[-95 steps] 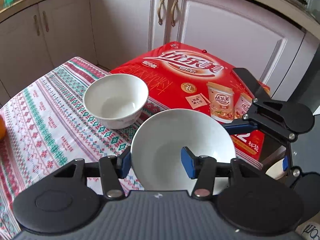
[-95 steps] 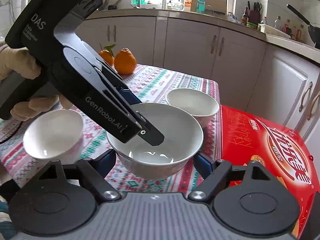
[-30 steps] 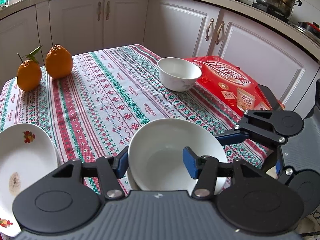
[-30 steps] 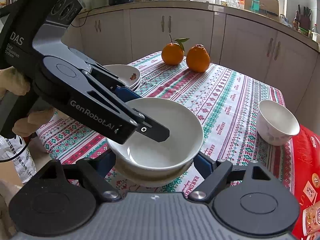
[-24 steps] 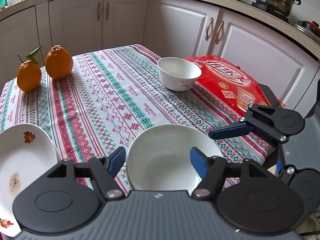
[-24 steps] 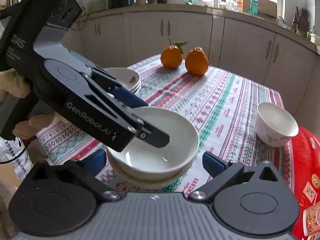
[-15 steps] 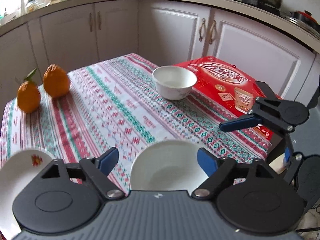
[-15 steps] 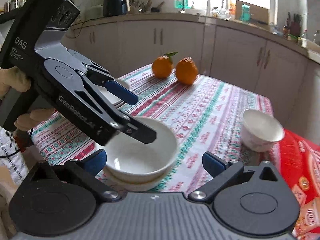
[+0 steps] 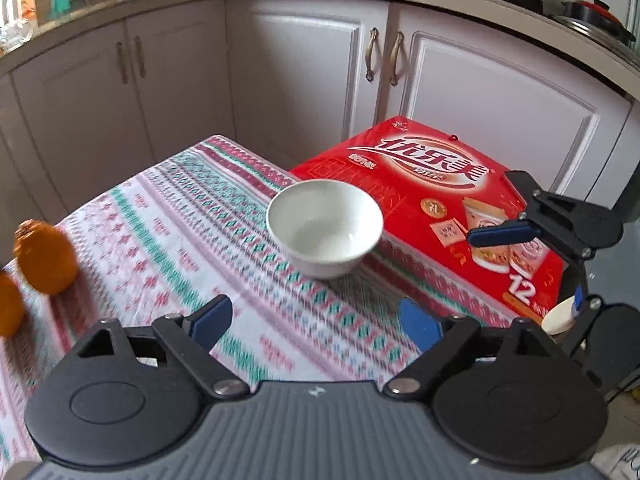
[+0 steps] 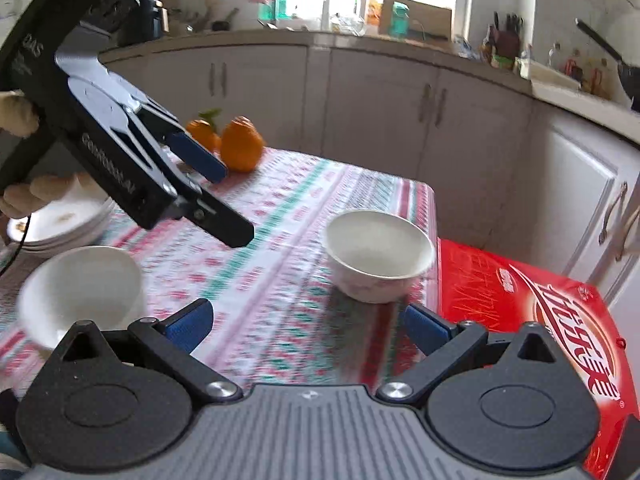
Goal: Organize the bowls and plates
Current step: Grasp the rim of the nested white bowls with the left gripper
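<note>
In the right wrist view, going from the left, a stack of plates (image 10: 60, 222) is seen at about nine o'clock on the patterned tablecloth (image 10: 280, 280), and just below it, at about eight o'clock, a nested pile of white bowls (image 10: 80, 288) is seen at the near edge of the table, blurred. That much is judged to be done. Above the pile the left gripper (image 10: 226, 204) is held in a person's hand (image 10: 24, 196), its jaws having just been opening, with nothing between them. Toward three o'clock a single white bowl (image 10: 378, 256) is left standing alone, touching the edge of the red box (image 10: 532, 312); this bowl is judged to be what remains to be gathered. The right gripper (image 10: 306, 326) is spread wide, nothing is pinched, and the lone bowl lies ahead of it. In the left wrist view the same bowl (image 9: 324, 228) is seen at twelve o'clock from the open left gripper (image 9: 316, 322), well apart from the two oranges (image 9: 44, 258) at nine o'clock.
</note>
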The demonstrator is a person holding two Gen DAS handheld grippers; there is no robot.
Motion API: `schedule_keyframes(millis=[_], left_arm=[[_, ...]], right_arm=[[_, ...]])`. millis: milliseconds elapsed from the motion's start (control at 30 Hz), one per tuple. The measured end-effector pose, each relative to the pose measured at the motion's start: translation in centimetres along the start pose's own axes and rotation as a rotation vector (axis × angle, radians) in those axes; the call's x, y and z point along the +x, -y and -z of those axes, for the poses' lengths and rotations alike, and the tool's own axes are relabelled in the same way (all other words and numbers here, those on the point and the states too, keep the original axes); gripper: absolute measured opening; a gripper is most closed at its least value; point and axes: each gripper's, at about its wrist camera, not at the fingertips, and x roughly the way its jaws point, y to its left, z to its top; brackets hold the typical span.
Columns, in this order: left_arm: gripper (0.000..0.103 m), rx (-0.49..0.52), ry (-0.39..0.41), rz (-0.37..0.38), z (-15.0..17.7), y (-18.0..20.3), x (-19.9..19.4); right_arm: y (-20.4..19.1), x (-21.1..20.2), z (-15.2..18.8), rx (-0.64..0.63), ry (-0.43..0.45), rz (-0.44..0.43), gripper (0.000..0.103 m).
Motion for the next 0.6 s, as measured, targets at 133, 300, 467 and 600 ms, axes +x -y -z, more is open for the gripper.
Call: schedule_keyframes(millis=[133, 300, 467, 600], left_arm=[[0.091, 0.006, -0.028, 0.013, -2.2, -0.4, 3.2], [0.091, 0.033, -0.062, 0.023, -4.3, -1.0, 6.8], [0.09, 0.035, -0.102, 0.034, -5.6, -2.3, 10.2], [0.088, 0.019, -0.125, 0.056, -6.1, -2.8, 12.0]], right_arm=[[2.3, 2.6, -0.2, 0.015, -0.008, 0.013, 0.103], [4.0, 5.7, -0.5, 0.003, -0.026, 0.017, 0.103], [5.1, 8.1, -0.6, 0.004, -0.038, 0.007, 0.103], [5.6, 9.3, -0.8, -0.003, -0.04, 0.007, 0.103]])
